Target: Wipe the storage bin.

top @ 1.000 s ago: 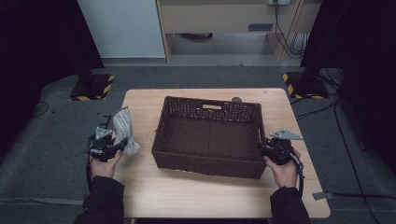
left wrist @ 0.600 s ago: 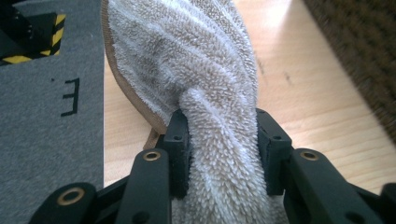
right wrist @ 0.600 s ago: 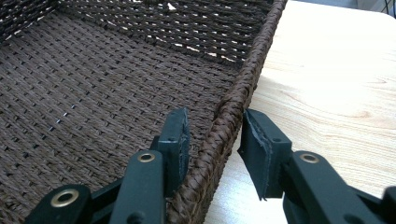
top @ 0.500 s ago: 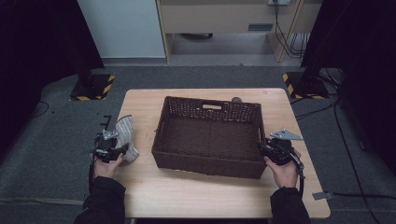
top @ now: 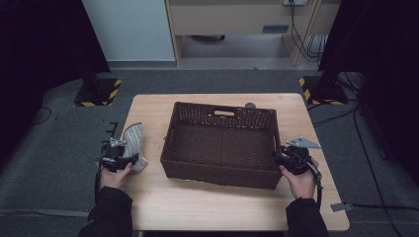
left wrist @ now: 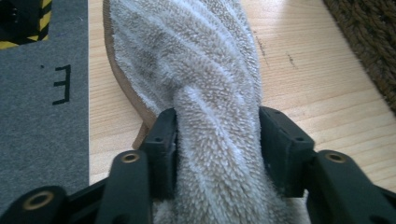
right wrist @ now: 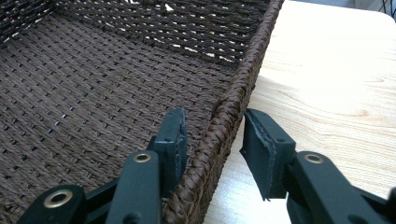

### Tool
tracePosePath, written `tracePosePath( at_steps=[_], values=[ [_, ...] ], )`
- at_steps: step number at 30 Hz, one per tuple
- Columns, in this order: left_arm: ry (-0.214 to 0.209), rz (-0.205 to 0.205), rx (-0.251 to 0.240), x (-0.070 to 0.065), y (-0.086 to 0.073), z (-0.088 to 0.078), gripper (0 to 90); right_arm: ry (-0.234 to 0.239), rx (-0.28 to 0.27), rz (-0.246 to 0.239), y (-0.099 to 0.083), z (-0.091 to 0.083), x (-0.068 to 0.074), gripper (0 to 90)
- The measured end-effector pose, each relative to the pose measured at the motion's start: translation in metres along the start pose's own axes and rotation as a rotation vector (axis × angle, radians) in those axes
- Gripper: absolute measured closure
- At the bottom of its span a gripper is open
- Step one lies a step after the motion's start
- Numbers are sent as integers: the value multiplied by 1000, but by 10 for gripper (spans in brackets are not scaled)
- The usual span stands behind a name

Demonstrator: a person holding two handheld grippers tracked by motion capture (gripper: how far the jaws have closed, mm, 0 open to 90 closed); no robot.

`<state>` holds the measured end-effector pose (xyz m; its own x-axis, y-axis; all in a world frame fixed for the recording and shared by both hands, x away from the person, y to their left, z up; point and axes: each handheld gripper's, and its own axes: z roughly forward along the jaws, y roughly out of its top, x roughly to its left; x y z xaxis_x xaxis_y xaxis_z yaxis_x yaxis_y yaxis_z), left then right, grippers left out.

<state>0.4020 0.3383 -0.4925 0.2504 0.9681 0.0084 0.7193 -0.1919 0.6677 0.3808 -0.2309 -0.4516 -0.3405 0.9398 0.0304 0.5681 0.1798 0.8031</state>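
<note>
Overhead arrangement. A light wooden table (top: pixel 232 207) carries a dark brown woven basket (top: pixel 222 148), rectangular, with a handle slot in its far wall. A person's forearms in dark sleeves enter from the near edge, each hand holding one tool.

Left side. The left tool (top: pixel 118 159) rests at the table's left edge, well apart from the basket. Between its jaws lies a grey fleecy slipper (top: pixel 134 145) with a tan sole edge, stretched away from the person along the table. In the left gripper view the slipper (left wrist: pixel 196 93) lies on the wood with its pile side up, and the narrow end runs back between the two black jaws of the left tool (left wrist: pixel 217 140). These jaws have just been opening; the fleece still brushes both pads, though from this close angle it is hard to say whether any pressure remains, and the grip appears released.

Right side. The right tool (top: pixel 292 159) sits at the basket's near right corner. In the right gripper view the right tool (right wrist: pixel 215 140) straddles the braided rim of the basket (right wrist: pixel 93 84): one jaw stands inside against the wall, the other outside over the bare table (right wrist: pixel 336 84) with a visible gap to the rim. These jaws have likewise just been opening, and they do not clamp the wall.

Background. Grey floor with a marked letter E (left wrist: pixel 60 85) beside the table's left edge.
</note>
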Motion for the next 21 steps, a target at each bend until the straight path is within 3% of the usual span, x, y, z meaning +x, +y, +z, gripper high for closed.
tracePosePath(
  at_steps=[4, 12, 21],
  values=[
    [-13, 8, 5, 0, 1, -1, 382, -3, 0, -1, 0, 0, 0, 586],
    [-17, -4, 4, 1, 2, -4, 357, 2, -4, 8, -1, 0, 0, 580],
    [1, -22, -58, 4, 4, -15, 332, 1, -4, 5, -1, 0, 0, 579]
  ],
)
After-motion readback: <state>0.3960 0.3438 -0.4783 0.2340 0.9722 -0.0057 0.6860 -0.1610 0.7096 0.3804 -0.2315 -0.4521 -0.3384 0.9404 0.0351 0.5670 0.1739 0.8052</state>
